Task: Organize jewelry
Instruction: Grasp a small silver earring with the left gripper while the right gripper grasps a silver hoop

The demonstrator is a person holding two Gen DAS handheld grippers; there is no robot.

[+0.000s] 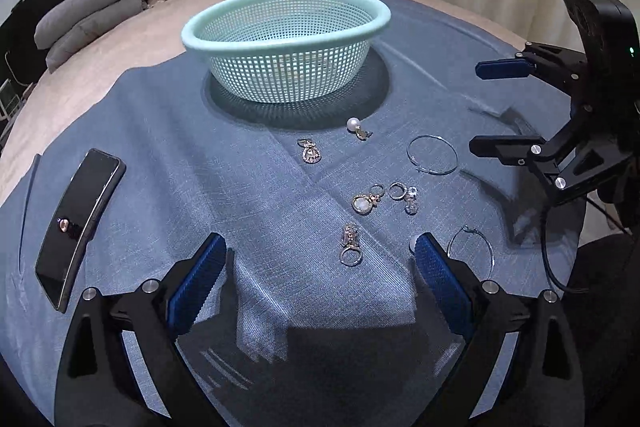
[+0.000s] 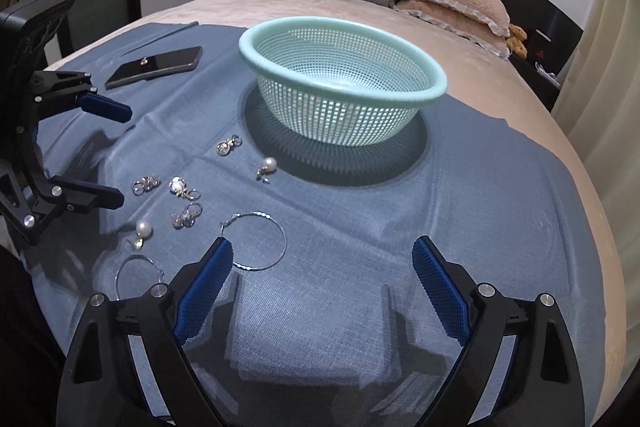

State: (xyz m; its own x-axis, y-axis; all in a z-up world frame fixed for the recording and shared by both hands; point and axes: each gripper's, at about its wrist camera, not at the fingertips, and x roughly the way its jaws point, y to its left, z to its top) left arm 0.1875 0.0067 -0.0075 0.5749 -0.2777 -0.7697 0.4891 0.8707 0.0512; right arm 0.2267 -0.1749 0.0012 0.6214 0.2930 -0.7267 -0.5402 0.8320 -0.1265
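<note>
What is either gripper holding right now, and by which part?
Nothing is held. The left gripper and right gripper are both open above the cloth, with no earring between their pads. The earrings lie loose on the cloth.

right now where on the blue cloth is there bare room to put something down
Bare cloth lies right of the basket, out to the cloth edge, and between the phone and the earrings. It is crowded in front of the basket: small earrings such as the pearl earring, and two hoop earrings near the open right gripper.
</note>
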